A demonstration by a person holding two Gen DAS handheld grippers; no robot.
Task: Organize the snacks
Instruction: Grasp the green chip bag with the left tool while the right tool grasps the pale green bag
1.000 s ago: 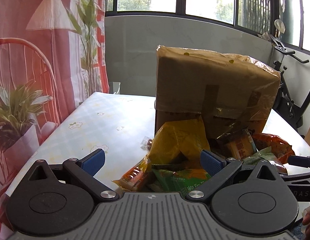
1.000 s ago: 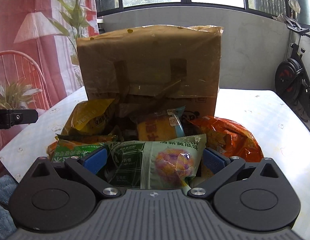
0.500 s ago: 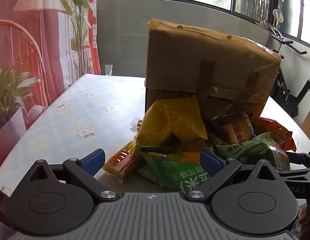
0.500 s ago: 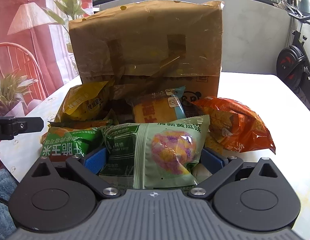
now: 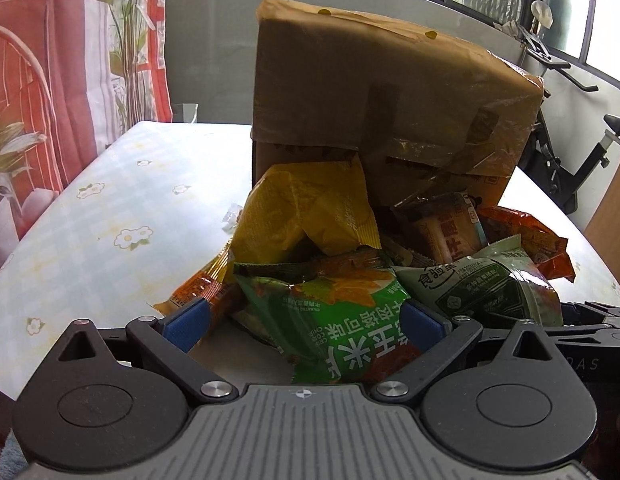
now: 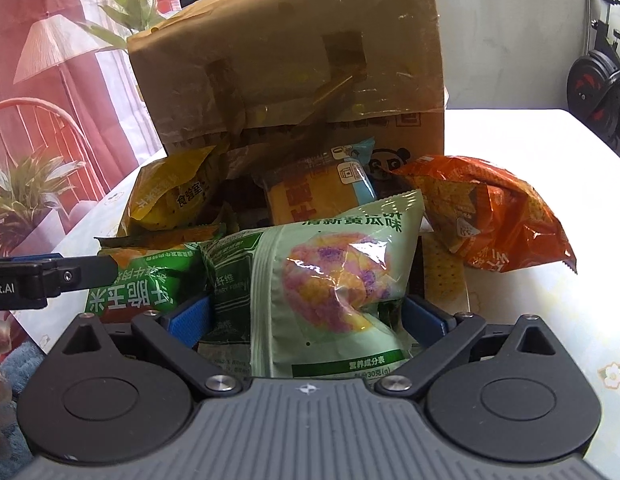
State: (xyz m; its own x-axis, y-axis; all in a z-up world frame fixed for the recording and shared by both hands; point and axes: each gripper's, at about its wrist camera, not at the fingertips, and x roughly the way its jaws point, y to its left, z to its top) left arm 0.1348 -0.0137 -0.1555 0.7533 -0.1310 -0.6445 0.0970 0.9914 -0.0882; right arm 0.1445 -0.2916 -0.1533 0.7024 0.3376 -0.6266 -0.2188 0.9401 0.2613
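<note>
Both grippers closer to snack pile than second ago. Left gripper (image 5: 304, 320) spread wide, bright green corn snack bag (image 5: 334, 320) lying between its fingers, unpinched. Right gripper (image 6: 308, 316) likewise spread around pale green cucumber-flavour pack (image 6: 330, 284). Yellow bag (image 5: 306, 212), orange bag (image 6: 494, 220) heaped against cardboard box (image 6: 294, 64) on far side, on floral table (image 5: 110, 220).

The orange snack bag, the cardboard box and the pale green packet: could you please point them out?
orange snack bag (image 6: 506, 216), right wrist view, crinkled front.
cardboard box (image 6: 294, 60), right wrist view, taped front.
pale green packet (image 6: 330, 276), right wrist view, clear window.
</note>
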